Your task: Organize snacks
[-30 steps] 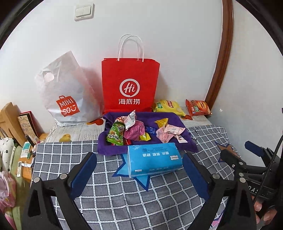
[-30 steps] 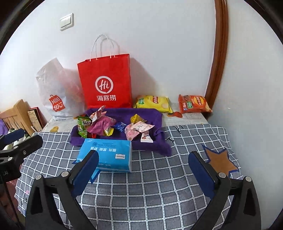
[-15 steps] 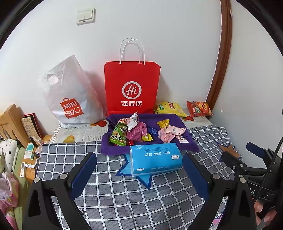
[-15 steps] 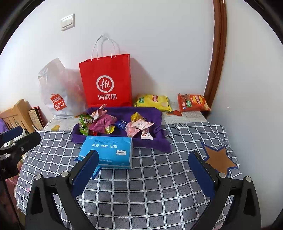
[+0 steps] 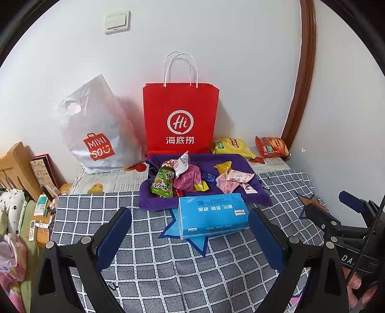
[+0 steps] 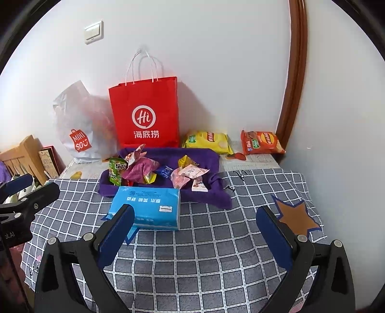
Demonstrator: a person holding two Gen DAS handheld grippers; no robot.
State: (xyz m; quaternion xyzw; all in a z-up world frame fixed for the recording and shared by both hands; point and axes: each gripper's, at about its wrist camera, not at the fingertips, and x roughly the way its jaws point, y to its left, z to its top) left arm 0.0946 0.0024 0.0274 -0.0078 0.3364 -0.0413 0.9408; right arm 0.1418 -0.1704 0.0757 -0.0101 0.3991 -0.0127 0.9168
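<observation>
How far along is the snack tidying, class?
Done: nothing visibly sorted; small snacks lie heaped on the purple cloth, two chip bags by the wall. In hand: nothing; the left gripper and right gripper are open above the checked cloth. Left: all the sorting.

A: What's behind everything?
B: A plain white wall (image 5: pixel 240 60), evenly lit, with a cream light switch (image 5: pixel 117 22) high at far left.
A: And on the right?
B: Brown wooden trim (image 5: pixel 304 79) runs up the corner where a second white wall meets it.
A: Any furniture?
B: A light wooden frame (image 5: pixel 16 163) at far left, and a grey checked cloth (image 5: pixel 168 272) covers the near surface.
</observation>
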